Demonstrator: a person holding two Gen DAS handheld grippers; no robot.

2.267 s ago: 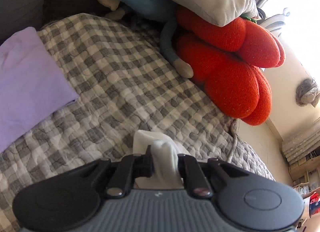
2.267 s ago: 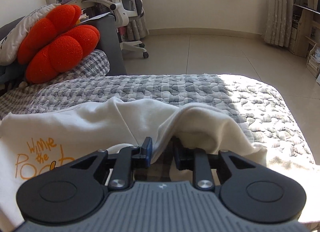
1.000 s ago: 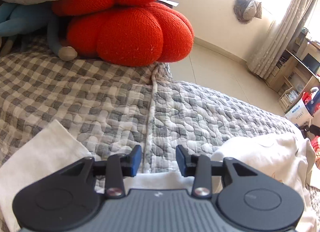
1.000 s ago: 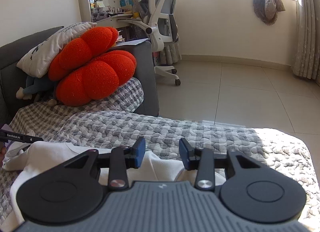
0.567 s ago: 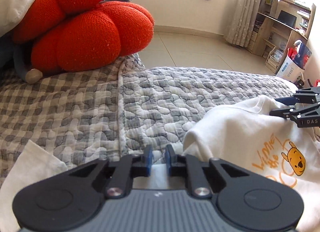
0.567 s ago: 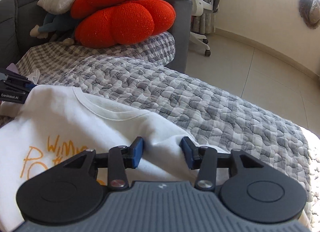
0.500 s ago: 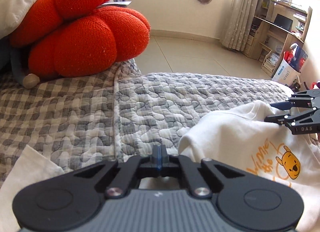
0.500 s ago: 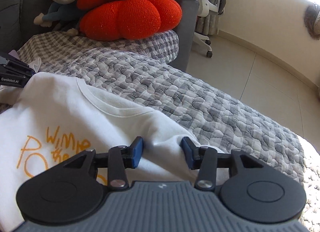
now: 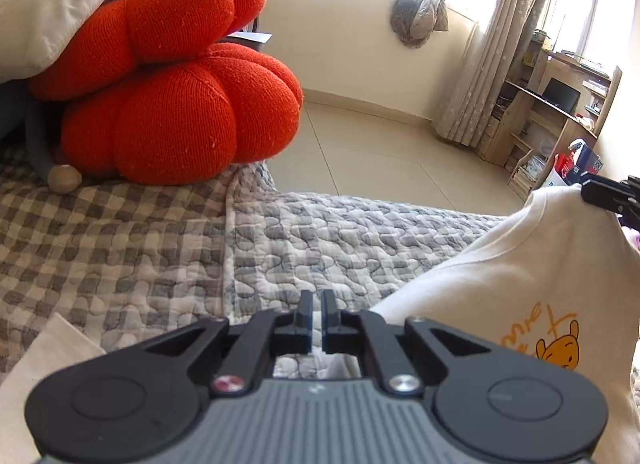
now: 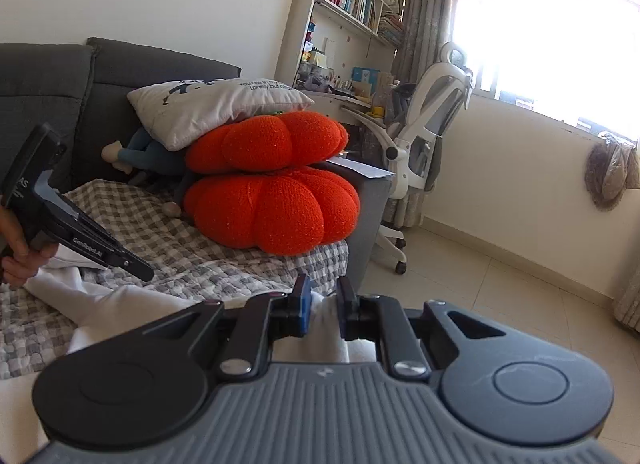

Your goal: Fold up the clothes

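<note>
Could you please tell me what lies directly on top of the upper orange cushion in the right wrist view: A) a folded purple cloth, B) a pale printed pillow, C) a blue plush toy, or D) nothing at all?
B: the pale printed pillow rests on top of the upper orange cushion, which sits on the second orange cushion below.

Each tool has a grey ribbed body between two round black discs, with black linkage arms fixed by silver screws; the left tool (image 9: 316, 318) carries one reddish screw. The right tool (image 10: 322, 306) has a blue pad on one finger. The left hand (image 10: 18, 252) shows bare skin; white lettering marks its tool's side.
</note>
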